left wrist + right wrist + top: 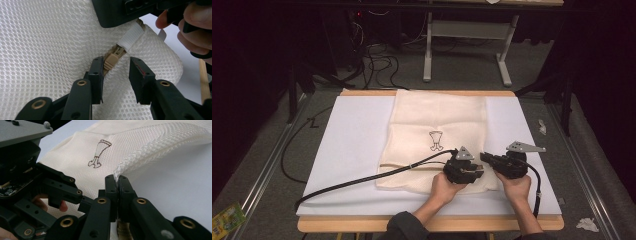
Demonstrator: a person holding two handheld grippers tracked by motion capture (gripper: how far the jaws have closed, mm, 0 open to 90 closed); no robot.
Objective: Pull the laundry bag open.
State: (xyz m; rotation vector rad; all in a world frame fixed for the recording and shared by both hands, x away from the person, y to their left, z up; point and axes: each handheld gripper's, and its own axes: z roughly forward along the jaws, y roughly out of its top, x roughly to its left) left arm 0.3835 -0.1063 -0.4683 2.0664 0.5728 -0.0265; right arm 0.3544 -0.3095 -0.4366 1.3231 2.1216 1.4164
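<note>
We work on a cream mesh laundry bag (439,135) that lies flat on the white sheet (352,145) covering the wooden table (427,223), its printed emblem (436,140) facing up near the middle. Both grippers sit at the bag's near right corner, close beside each other.

Our right gripper (117,185) has its jaws pressed together on the bag's edge, pinching the mesh right at the corner where the seam bunches up; in the left gripper view the same spot shows a white fabric tab (130,38) folded over the end of the zipper.

Our left gripper (115,72) has its jaws spread on either side of the tan zipper pull (110,61). The pull lies between the pads, just beside the left pad and apart from the right one, so nothing is clamped there. The zipper tape (117,50) runs from the pull up toward the white tab.

A black cable (362,179) trails from the left gripper across the sheet to the table's left edge.
</note>
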